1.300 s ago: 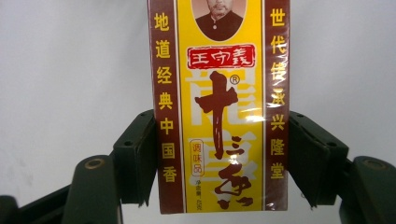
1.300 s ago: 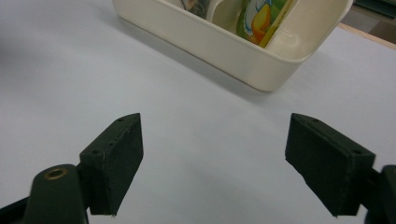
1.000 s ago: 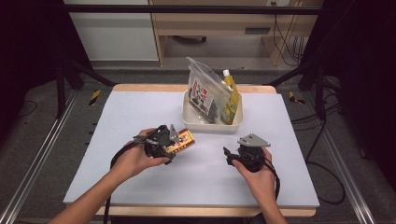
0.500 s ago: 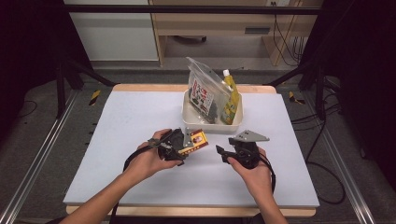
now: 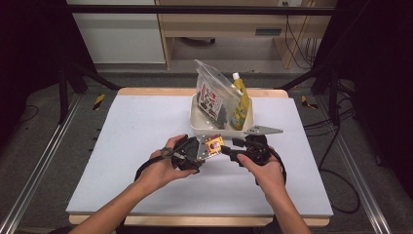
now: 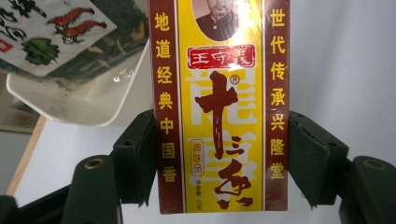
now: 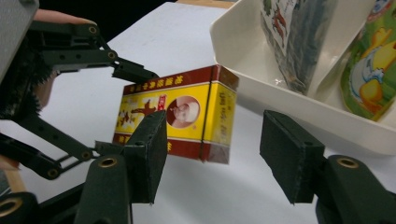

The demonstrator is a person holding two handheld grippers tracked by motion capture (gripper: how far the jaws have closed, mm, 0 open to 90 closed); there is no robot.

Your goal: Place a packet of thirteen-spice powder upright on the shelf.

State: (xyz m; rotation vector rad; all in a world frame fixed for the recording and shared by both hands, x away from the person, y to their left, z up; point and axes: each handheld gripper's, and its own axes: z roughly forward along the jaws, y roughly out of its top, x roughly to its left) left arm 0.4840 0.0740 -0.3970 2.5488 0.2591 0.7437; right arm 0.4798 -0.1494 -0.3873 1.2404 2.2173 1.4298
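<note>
Fingers: in the left gripper view both pads (image 6: 135,158) of the left gripper (image 6: 219,163) press on the long sides of the box (image 6: 219,107), clamped near its lower end. Printed card carton, red and yellow, glossy. Judged light and fairly stiff, but the walls would dent under a hard squeeze; gloss may let it slip. Best hold: across the narrow width, pads flat on the two long sides, as here. The tray (image 6: 88,107) lies behind at upper left, with a bag (image 6: 56,32) in it.

Right gripper view: right gripper (image 7: 212,154) has its jaws set wider than the box (image 7: 180,119), having just been closing; the box's free end hangs beyond them, neither pad touching. The left gripper's fingers (image 7: 135,72) grip the box's far end. Tray (image 7: 261,88) at right, close behind the box.

High view: box (image 5: 213,145) is held off the table (image 5: 122,146), just in front of the tray's (image 5: 197,127) near wall, toward the table's middle. Left hand (image 5: 165,163) comes in from the near edge, gripper level, pointing right. Right hand (image 5: 265,168) mirrors it, right gripper (image 5: 229,151) level, pointing left at the box. Bag (image 5: 212,95) and a bottle (image 5: 240,100) stand in the tray.
</note>
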